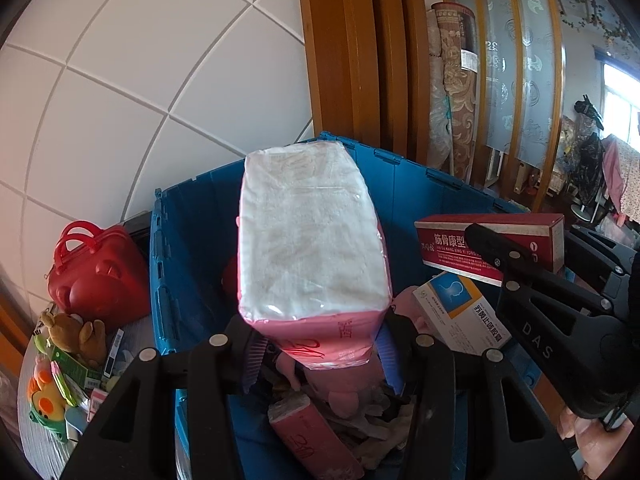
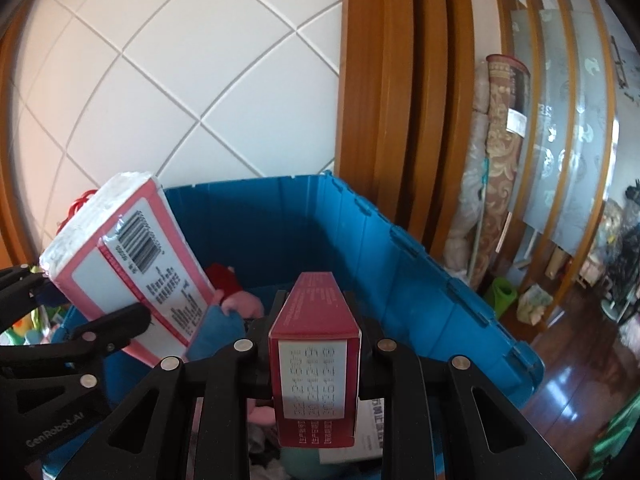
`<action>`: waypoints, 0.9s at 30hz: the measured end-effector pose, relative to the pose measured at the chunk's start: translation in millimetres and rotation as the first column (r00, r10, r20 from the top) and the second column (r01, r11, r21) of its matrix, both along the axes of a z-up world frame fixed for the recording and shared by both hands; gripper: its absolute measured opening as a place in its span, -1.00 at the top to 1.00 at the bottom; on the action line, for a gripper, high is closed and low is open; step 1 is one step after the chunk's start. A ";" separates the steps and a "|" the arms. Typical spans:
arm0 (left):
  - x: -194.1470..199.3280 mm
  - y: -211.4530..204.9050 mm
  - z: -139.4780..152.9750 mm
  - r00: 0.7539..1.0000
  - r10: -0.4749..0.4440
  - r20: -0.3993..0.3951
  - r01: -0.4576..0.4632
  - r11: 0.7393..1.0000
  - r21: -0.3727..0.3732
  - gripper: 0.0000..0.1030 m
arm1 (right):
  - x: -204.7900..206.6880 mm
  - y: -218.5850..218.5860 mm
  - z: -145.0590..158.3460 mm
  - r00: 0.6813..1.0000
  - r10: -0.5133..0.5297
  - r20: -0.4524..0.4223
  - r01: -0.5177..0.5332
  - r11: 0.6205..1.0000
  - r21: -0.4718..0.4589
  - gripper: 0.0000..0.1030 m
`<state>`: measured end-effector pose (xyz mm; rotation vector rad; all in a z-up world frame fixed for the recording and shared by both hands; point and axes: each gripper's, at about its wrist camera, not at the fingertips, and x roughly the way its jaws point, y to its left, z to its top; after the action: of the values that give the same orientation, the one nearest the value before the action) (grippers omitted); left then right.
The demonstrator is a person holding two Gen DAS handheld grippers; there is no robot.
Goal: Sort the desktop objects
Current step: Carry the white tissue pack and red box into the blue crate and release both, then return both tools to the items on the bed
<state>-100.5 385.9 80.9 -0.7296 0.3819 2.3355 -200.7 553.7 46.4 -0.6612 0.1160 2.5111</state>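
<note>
Pink tissue pack [image 1: 312, 240] is pinched at its lower end by the left gripper [image 1: 316, 344], so its long body points out over the blue crate [image 1: 420, 188]. The right gripper [image 2: 316, 340] clamps a slim red box [image 2: 314, 364] by its sides. Both hang above the crate, probably so that each can fall among the items already inside.

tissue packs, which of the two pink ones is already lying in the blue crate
The smaller pink tissue pack lying flat among the clutter in the blue crate. The other, the big tissue pack, is held above it in the left gripper.
</note>
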 end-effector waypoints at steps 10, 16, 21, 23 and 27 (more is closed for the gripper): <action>-4.8 -7.1 2.6 0.997 0.071 -0.026 -0.071 0.997 0.010 -0.55 | -6.3 5.0 -6.3 0.999 -0.014 0.037 0.012 0.999 0.036 -0.52; -6.2 -26.5 7.3 0.997 0.079 -0.015 -0.078 0.995 0.058 -0.58 | -0.1 3.3 -1.6 0.999 -0.040 0.018 0.039 0.997 0.064 -1.00; -0.1 -56.8 12.6 0.993 0.106 -0.045 -0.101 0.989 0.107 -0.59 | 2.8 -13.4 6.8 0.998 -0.064 0.023 0.062 0.994 0.093 -1.00; 1.3 -75.3 15.2 0.989 0.133 -0.070 -0.123 0.983 0.134 -0.59 | 7.8 -23.0 12.8 0.999 -0.054 0.000 0.054 0.995 0.079 -1.00; -4.0 -118.8 12.7 0.977 0.194 -0.092 -0.178 0.970 0.164 -0.60 | 8.7 -51.8 24.4 0.998 0.029 -0.055 -0.028 0.999 0.023 -1.00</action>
<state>-104.5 267.1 93.6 -0.5883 0.1815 2.5557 -192.0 501.9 70.8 -0.5889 0.0993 2.5547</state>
